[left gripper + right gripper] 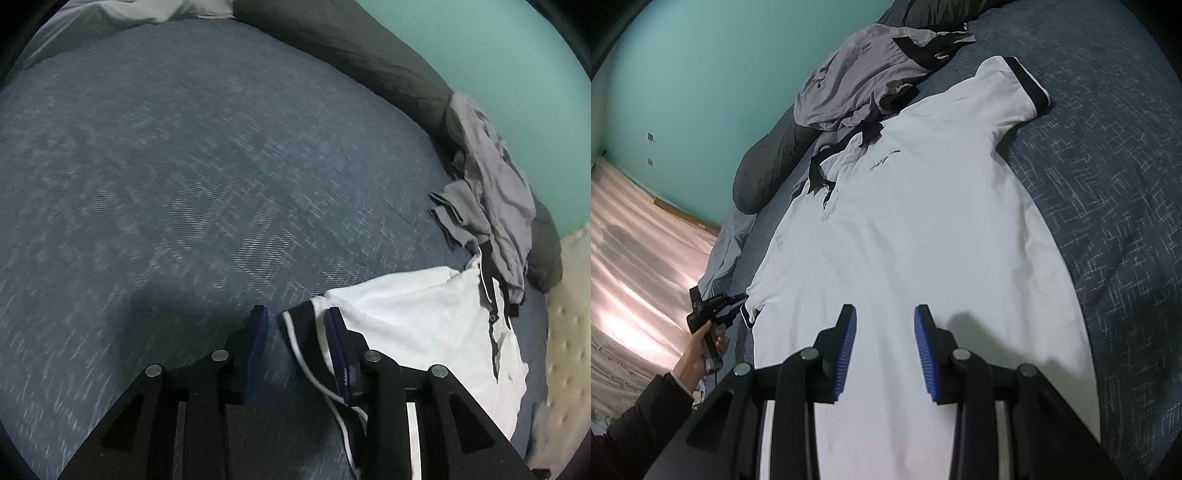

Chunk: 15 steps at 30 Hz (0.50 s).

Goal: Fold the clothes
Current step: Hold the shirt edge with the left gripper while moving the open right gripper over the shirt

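Left wrist view
Left gripper [295, 332]: held low over the blue bedspread [184, 166], fingers pointing across the bed toward the far pillows; jaws spread apart, nothing between the pads.
Sleeve cuff [299, 339]: the black, white-striped cuff of the white polo shirt [413, 314] lies in the gap between the pads, nearer the right-hand finger [338, 354]; whether that pad touches the cloth cannot be told.
Shirt position: spread flat on the bedspread to the right of the left gripper, its buttoned placket running away toward the grey garment [491, 192].
Grey garment: crumpled in a heap beyond the shirt's collar, against the dark pillow [351, 48] along the teal wall [498, 55].

Right wrist view
Right gripper [885, 332]: poised just above the shirt's lower body, fingers pointing up the shirt toward its collar; jaws released, only white cloth seen between the blue pads.
White polo shirt [916, 229]: lies front up on the bedspread [1115, 184]; long axis runs from the right gripper straight away to the collar, one black-cuffed sleeve stretched out to the far right.
Grey garment [849, 81]: bunched just past the collar, overlapping it.
Left hand [698, 350]: at the shirt's left edge, wrapped round the handle of the left gripper [733, 302], whose fingers point at the near sleeve cuff [748, 317]; its jaw state cannot be told from here.
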Tool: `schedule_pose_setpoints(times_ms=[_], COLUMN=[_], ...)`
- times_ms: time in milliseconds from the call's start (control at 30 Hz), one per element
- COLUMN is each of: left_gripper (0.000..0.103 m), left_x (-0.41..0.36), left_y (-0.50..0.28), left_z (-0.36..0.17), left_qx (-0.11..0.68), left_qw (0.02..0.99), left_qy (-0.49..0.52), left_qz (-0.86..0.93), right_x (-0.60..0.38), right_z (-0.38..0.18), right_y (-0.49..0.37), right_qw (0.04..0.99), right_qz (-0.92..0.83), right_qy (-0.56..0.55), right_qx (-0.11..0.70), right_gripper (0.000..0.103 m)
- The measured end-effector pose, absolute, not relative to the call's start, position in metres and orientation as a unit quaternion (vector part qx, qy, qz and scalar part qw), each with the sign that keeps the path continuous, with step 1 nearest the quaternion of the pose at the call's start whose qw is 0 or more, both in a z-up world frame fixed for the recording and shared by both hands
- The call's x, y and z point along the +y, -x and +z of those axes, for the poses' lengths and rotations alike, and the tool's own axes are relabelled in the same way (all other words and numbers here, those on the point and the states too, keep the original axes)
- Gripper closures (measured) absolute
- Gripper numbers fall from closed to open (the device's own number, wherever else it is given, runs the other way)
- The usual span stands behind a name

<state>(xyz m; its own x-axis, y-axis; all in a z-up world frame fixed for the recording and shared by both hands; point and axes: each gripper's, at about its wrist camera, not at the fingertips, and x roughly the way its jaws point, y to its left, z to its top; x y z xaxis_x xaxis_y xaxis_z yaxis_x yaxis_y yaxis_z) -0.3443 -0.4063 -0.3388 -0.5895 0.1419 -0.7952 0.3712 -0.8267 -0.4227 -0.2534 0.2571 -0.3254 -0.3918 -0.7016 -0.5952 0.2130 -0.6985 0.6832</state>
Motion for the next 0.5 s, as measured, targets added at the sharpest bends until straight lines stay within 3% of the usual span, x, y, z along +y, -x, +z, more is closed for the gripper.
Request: schedule_pose_setpoints(times_ms=[33, 67, 500], left_gripper=[0.095, 0.1, 0.1], left_x=[-0.405, -0.404, -0.417], left_y=[0.346, 0.347, 0.332], left_z=[-0.341, -0.344, -0.332], left_qx=[0.285, 0.284, 0.281], left_qw=[0.067, 0.066, 0.102], left_qy=[-0.453, -0.459, -0.447], left_qz=[-0.842, -0.84, -0.843], right_x=[0.256, 0.256, 0.249], right_z=[-0.326, -0.326, -0.328], right_y=[0.253, 0.253, 0.25], right_qw=[0.289, 0.289, 0.294], right_qz=[-0.793, -0.793, -0.79], right_qy=[-0.471, -0.471, -0.476], right_qx=[-0.259, -0.258, -0.252], right_gripper=[0.07, 0.07, 0.07])
